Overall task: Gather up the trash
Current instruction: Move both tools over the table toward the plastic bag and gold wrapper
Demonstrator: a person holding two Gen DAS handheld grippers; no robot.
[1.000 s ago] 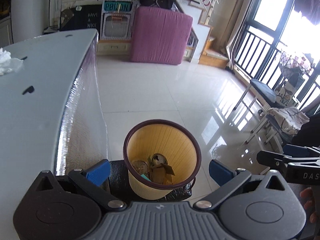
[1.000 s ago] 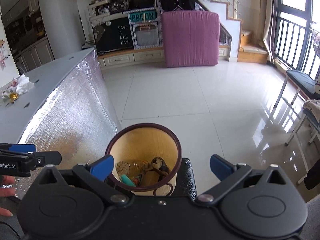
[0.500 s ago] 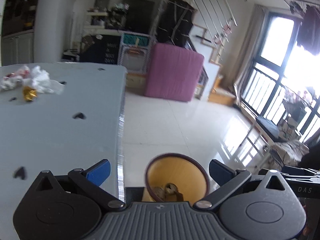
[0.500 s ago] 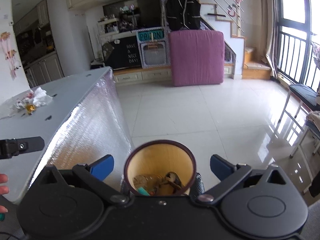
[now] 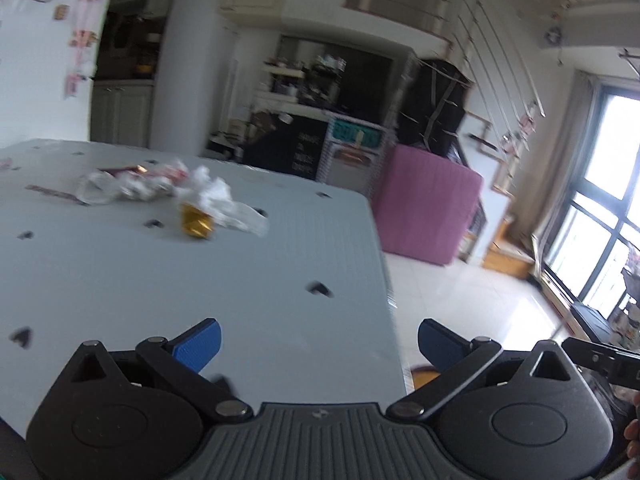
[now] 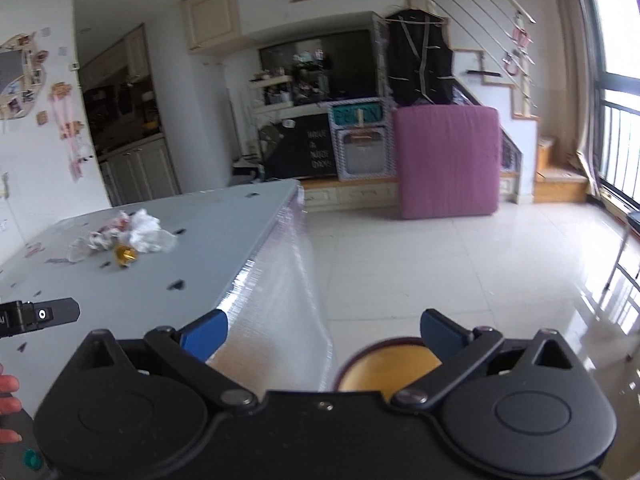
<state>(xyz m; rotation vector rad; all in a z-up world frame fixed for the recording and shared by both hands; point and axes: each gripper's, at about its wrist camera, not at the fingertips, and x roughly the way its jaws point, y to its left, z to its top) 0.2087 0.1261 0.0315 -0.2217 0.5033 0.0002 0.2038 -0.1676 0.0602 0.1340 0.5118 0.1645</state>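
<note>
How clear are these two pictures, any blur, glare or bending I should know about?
Left wrist view: motion blur smears the trash and gold can; the window is blown out. Right wrist view: sharper, though the bin rim is smeared; the floor shows glare. Both are fisheye, bending the table edge.

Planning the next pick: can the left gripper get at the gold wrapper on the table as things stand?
Probably yes. The left gripper is open and empty above the table, with bare tabletop between it and the gold wrapper. The crumpled white plastic touches the wrapper's far side, so it may get caught too.
</note>
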